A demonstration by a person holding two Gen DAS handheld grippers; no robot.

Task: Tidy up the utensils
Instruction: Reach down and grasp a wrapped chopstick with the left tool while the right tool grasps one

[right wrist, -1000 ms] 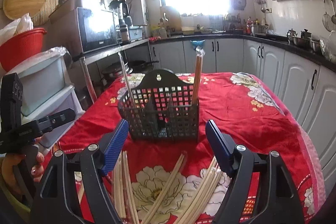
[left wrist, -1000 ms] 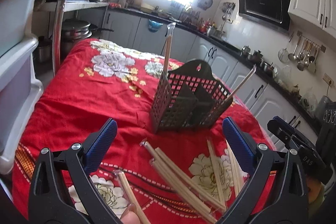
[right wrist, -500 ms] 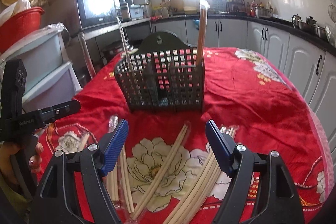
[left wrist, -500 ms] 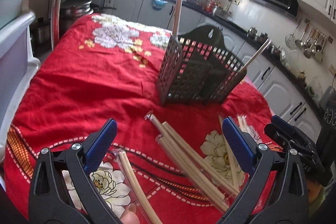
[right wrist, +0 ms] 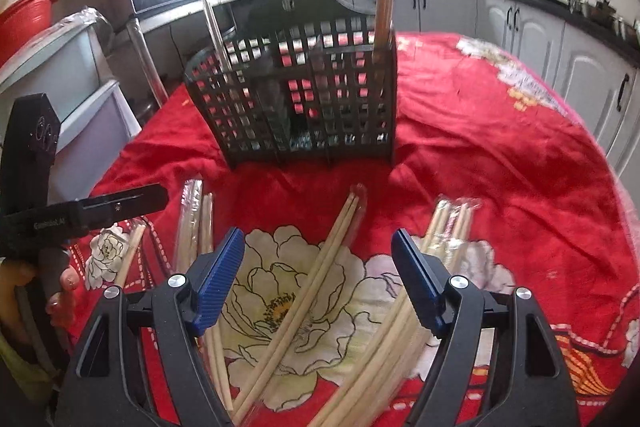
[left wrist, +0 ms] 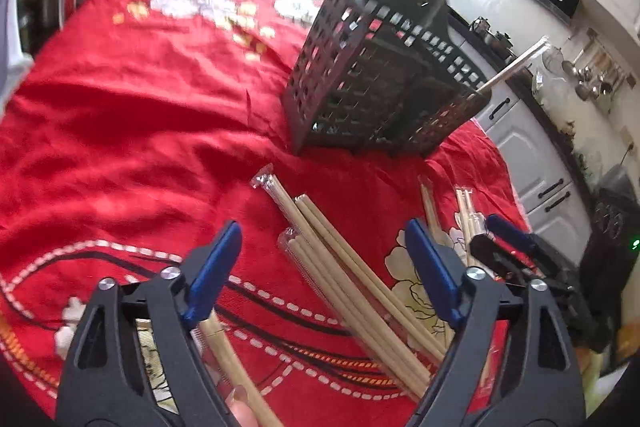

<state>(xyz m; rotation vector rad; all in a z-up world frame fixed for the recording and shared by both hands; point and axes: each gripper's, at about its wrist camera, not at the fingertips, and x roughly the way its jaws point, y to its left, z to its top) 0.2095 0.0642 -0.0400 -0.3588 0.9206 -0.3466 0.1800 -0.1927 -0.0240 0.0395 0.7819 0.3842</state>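
table (left wrist: 100,131) under red floral cloth, kitchen cabinets (right wrist: 520,23) behind, slightly blurred; left claw (left wrist: 320,263) just narrowed, right claw (right wrist: 318,267) open, both over wrapped chopsticks (right wrist: 304,291).

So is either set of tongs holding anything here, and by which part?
Nothing is held. The left tongs and right tongs stand open above wrapped chopsticks lying on the cloth; the left's jaws have just been closing.
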